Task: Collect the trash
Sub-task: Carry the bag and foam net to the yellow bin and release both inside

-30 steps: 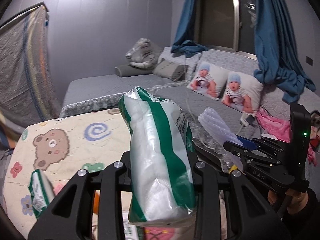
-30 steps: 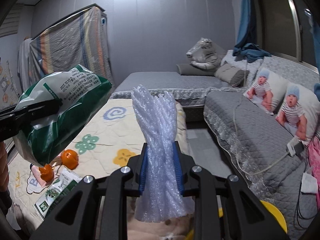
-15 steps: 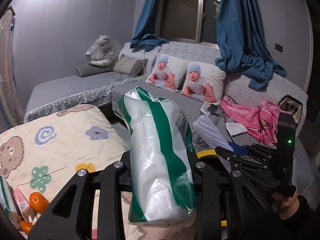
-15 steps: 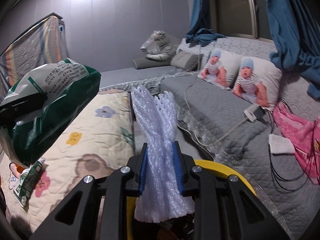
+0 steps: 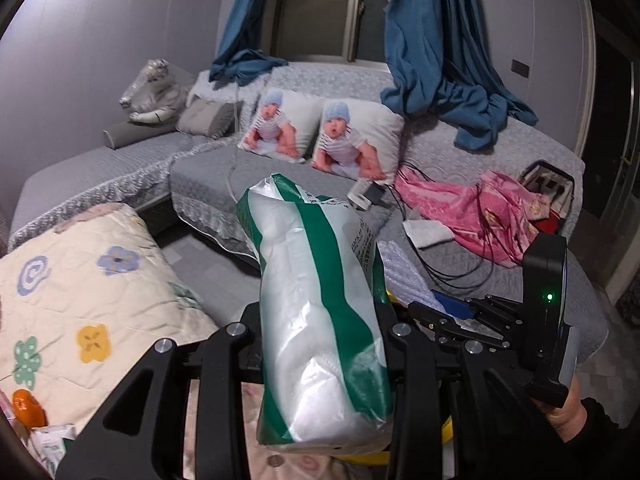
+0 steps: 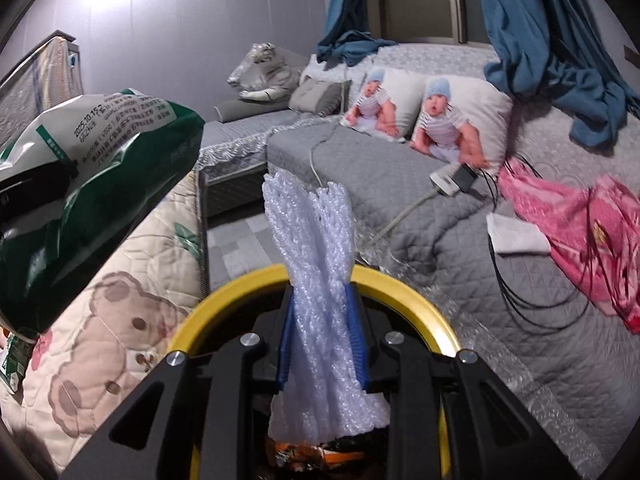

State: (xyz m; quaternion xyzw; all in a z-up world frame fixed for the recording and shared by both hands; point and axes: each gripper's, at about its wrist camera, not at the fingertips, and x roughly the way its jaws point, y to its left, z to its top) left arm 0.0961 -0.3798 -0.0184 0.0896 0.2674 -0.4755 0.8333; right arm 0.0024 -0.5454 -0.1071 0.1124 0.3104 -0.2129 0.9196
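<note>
The green-and-white bag [image 6: 100, 184], at the left of the right wrist view, bears the printed date "2025.10.15" above small illegible lines of text.

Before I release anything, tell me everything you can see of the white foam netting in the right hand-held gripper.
The white foam netting is a soft, knobbly mesh sleeve, bunched into a long bundle. The right hand-held gripper is shut on it, blue finger pads squeezing its middle, so it flares above and below. It stands nearly upright, its lower end hanging over the yellow-rimmed bin, which already holds orange scraps. Only the pads touch it. In the left wrist view it peeks out behind the green-and-white bag.
</note>
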